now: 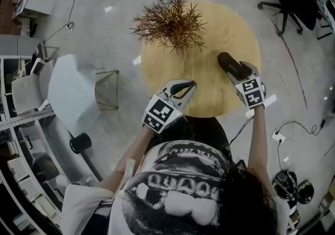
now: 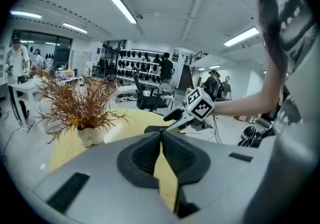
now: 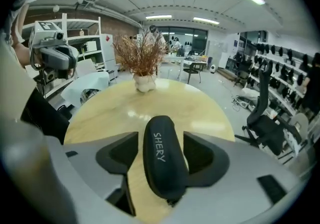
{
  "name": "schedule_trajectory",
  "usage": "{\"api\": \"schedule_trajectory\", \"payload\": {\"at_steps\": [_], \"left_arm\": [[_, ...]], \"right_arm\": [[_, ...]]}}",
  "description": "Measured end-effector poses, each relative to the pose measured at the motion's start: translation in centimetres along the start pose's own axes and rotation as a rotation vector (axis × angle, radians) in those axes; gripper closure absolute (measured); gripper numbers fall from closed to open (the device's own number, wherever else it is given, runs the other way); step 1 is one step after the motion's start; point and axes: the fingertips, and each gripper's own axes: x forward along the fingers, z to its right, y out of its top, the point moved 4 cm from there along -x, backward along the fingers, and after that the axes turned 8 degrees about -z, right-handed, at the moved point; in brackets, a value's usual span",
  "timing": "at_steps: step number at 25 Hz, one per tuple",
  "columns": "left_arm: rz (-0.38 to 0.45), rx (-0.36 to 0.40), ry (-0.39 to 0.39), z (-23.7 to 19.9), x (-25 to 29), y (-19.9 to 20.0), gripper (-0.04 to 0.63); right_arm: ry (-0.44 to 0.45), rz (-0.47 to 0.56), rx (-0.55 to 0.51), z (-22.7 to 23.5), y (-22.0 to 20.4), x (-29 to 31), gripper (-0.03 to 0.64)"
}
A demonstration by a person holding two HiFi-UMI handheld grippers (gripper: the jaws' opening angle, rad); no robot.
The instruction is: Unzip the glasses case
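Note:
A black zipped glasses case [image 1: 229, 64] marked SHERY lies on the round yellow table [image 1: 209, 100], toward its right side. My right gripper [image 1: 236, 70] straddles the near end of the case [image 3: 162, 155]; its jaws stand wide, with a gap showing on the left pad's side, so it is open around the case. My left gripper [image 1: 188, 85] hovers over the table's near edge, left of the case, with its jaws shut and nothing between them. From the left gripper view, the case [image 2: 154, 129] and the right gripper [image 2: 174, 115] lie just ahead of the shut left gripper [image 2: 161, 137].
A vase of dried reddish branches [image 1: 170, 19] stands at the table's far left. A white chair [image 1: 73, 92] sits on the floor to the left, a black office chair [image 1: 288, 3] at the far right. Cables and a power strip [image 1: 278, 136] lie on the floor.

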Motion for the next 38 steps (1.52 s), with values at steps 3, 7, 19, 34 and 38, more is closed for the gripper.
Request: {"api": "schedule_trajectory", "payload": {"at_steps": [3, 7, 19, 34, 38], "left_arm": [[-0.012, -0.017, 0.021, -0.4, -0.3, -0.8, 0.574], [-0.019, -0.044, 0.042, -0.7, -0.9, -1.5, 0.574], [-0.026, -0.073, 0.048, -3.0, -2.3, -3.7, 0.574], [-0.258, 0.316, -0.147, -4.4, 4.1, -9.6, 0.572], [-0.3, 0.397, -0.219, -4.5, 6.3, -10.6, 0.567]], "right_arm": [[0.051, -0.055, -0.042, 0.9, 0.5, 1.9, 0.296], [0.14, -0.148, -0.088, 1.1, 0.5, 3.6, 0.296], [0.213, -0.167, -0.087, -2.3, -0.9, 4.3, 0.314], [0.302, -0.219, -0.126, -12.9, -1.3, 3.9, 0.314], [0.29, -0.226, -0.116, -13.3, -1.4, 4.1, 0.314]]}}
